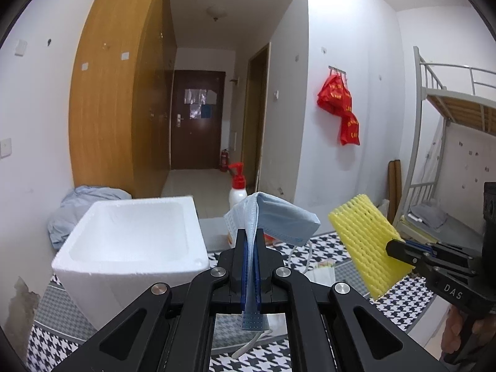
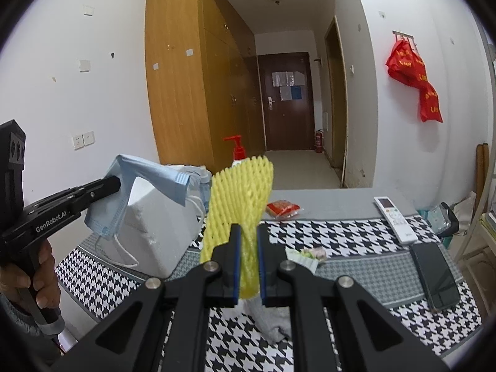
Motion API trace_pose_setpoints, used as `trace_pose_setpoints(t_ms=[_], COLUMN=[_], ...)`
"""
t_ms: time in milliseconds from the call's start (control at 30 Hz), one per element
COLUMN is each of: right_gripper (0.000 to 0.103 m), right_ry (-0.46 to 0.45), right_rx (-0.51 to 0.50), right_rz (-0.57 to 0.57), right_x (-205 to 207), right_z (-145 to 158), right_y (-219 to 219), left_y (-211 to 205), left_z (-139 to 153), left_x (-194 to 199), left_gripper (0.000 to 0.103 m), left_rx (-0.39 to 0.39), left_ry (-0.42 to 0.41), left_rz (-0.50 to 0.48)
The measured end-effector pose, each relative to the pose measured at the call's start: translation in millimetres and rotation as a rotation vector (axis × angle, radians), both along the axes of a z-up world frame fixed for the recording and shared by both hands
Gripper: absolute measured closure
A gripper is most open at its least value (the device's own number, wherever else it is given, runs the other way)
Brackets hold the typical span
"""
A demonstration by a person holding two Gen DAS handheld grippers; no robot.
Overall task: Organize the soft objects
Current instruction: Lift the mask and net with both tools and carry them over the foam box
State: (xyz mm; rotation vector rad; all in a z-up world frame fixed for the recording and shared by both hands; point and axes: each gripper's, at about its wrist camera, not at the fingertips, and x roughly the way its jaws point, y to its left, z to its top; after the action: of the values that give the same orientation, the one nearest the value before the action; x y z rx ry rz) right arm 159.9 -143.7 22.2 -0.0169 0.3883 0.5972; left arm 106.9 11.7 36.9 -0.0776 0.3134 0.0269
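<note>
My left gripper (image 1: pixel 251 241) is shut on a light blue face mask (image 1: pixel 279 217), held above the table just right of a white foam box (image 1: pixel 130 241). The mask's ear loops hang down. My right gripper (image 2: pixel 248 235) is shut on a yellow foam net sleeve (image 2: pixel 238 198), held upright above the table. Each gripper shows in the other's view: the right gripper (image 1: pixel 393 248) with the sleeve (image 1: pixel 365 245), and the left gripper (image 2: pixel 116 183) with the mask (image 2: pixel 145 176) in front of the foam box (image 2: pixel 158 232). A grey sock (image 2: pixel 269 319) lies below the right gripper.
A houndstooth cloth (image 2: pixel 341 235) covers the table. On it are a red-pump bottle (image 1: pixel 238 192), a red packet (image 2: pixel 282 208), a white remote (image 2: pixel 395 218), a black phone (image 2: pixel 435 276) and a small wrapper (image 2: pixel 305 254). A bunk bed (image 1: pixel 449 117) stands at the right.
</note>
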Motion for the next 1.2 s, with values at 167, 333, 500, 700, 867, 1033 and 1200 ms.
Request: trace_pose_setpoints(t_ms=[167, 333, 500, 700, 867, 1033, 1200], right_gripper=[0.091, 0.091, 0.091, 0.091, 0.091, 0.091, 0.091], right_ry=[-0.020, -0.026, -0.032, -0.051, -0.074, -0.086, -0.085], right_rx=[0.006, 0.013, 0.012, 0.008, 0.000, 0.002, 0.005], right_rz=[0.006, 0.020, 0.033, 0.055, 0.082, 0.119, 0.158], right_x=[0.9, 5.4, 6.9, 7.5, 6.6, 8.3, 9.7], right_z=[5.4, 10.6, 15.3, 26.0, 33.2, 36.4, 36.7], right_y=[2.6, 8.1, 17.2, 26.5, 35.9, 46.6, 59.0], left_y=[4.1, 5.4, 7.7, 15.2, 27.5, 39.2, 52.5], left_z=[8.1, 15.0, 22.5, 35.5, 40.1, 43.5, 48.5], left_x=[-2.2, 1.2, 1.0, -0.5, -2.3, -5.4, -14.1], left_gripper=[0.100, 0.100, 0.100, 0.100, 0.100, 0.100, 0.100], left_rx=[0.003, 0.018, 0.040, 0.063, 0.063, 0.061, 0.057], left_ry=[-0.009, -0.007, -0.023, -0.033, -0.034, -0.036, -0.046], left_rz=[0.028, 0.050, 0.067, 0.106, 0.148, 0.190, 0.226])
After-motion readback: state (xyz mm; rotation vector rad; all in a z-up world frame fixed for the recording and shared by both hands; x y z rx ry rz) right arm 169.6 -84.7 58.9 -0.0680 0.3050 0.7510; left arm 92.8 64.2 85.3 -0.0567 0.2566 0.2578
